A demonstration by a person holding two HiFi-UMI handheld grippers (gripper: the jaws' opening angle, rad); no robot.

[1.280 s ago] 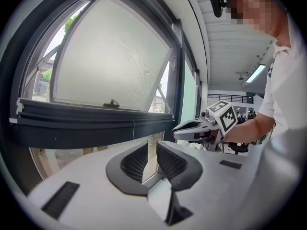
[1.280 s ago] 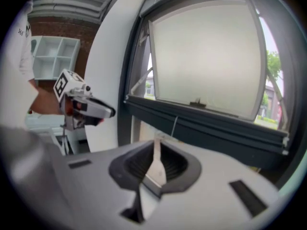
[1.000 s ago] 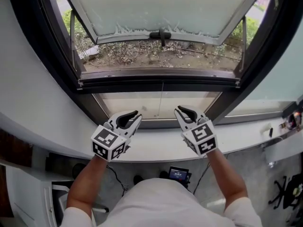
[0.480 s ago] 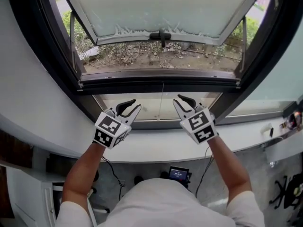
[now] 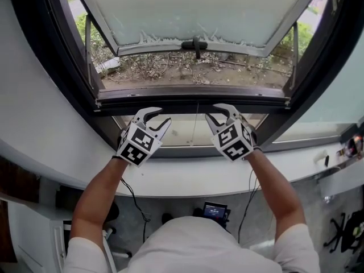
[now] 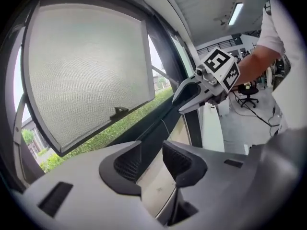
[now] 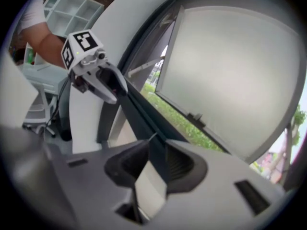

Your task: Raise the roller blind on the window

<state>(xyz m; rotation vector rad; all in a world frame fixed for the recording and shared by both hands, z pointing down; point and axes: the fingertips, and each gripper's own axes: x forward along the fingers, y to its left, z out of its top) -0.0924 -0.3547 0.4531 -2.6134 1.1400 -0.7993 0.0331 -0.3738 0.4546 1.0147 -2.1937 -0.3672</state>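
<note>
At the dark rail [image 5: 193, 101], left gripper [image 5: 164, 115] and right gripper [image 5: 211, 111] jaws have just opened, empty; uneven bites could skew it.

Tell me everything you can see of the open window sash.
The window sash is a pale frosted pane in a grey metal frame, swung outward at its bottom from the dark window frame. A black handle sits centred on its lower rail; thin stays brace both sides. Plants show through the gap beneath.
</note>
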